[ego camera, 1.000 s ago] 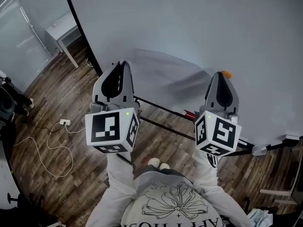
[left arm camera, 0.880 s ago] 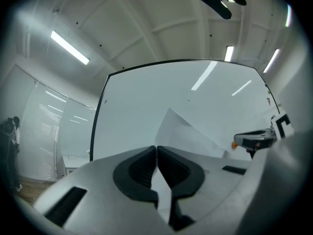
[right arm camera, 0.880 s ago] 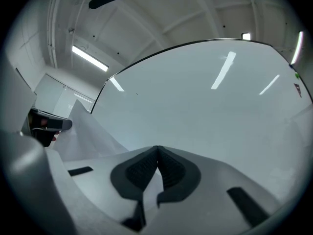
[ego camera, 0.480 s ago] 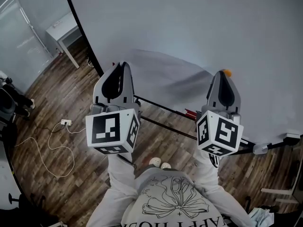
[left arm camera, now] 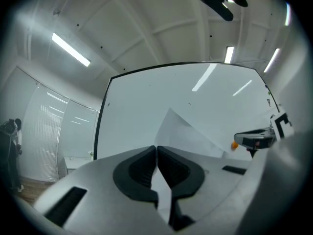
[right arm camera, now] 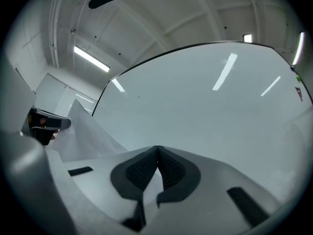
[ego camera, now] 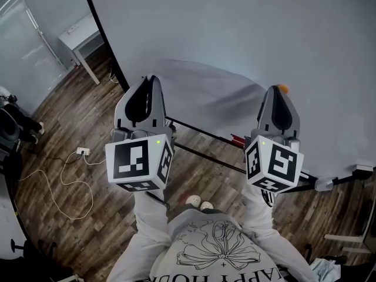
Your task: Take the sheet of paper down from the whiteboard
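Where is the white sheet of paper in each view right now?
Head view: white sheet of paper, centre, stretched between left tongs and right tongs.
Left gripper view: sheet rises right of centre.
Right gripper view: sheet at left.
Shared landmark: whiteboard's black left edge.

Left hand-held gripper (ego camera: pixel 152 79), right hand-held gripper (ego camera: pixel 280 89), clamped

Cool, even light falls from ceiling strip lights (left arm camera: pixel 71 49), which throw pale streaks of glare across the whiteboard (left arm camera: pixel 142 111). The head view is sharp. There the sheet of paper (ego camera: pixel 200 93) shows soft grey shading along its folds, and the wooden floor (ego camera: pixel 70 134) lies dim. Both gripper views bow straight edges strongly and darken to black in the corners. Surfaces nearest the lens look slightly soft.
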Tool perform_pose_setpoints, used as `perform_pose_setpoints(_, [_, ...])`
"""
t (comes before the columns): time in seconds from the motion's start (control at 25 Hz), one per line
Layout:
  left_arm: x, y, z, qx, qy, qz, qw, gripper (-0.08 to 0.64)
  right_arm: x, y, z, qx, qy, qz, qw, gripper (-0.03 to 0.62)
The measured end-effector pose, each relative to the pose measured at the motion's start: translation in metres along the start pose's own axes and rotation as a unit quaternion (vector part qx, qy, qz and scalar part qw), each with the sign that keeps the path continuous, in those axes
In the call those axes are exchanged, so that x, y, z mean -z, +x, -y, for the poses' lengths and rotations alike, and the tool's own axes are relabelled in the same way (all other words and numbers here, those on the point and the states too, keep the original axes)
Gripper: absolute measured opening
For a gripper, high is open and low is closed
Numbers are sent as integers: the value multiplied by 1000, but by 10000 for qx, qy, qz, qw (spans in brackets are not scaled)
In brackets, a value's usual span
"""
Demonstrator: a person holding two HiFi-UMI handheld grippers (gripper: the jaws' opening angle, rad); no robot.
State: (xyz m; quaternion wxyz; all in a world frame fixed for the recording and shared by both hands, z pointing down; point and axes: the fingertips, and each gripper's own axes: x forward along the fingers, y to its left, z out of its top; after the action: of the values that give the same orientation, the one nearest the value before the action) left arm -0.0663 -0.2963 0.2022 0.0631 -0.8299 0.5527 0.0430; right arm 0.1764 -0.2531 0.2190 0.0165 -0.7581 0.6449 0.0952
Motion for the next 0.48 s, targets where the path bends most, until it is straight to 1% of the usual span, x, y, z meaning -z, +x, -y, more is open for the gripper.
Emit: perform_pose_setpoints(0.48, [4,-2,5,42,-1,-23,10000,14,2,-2,-6,-85,27,-28,10000,2])
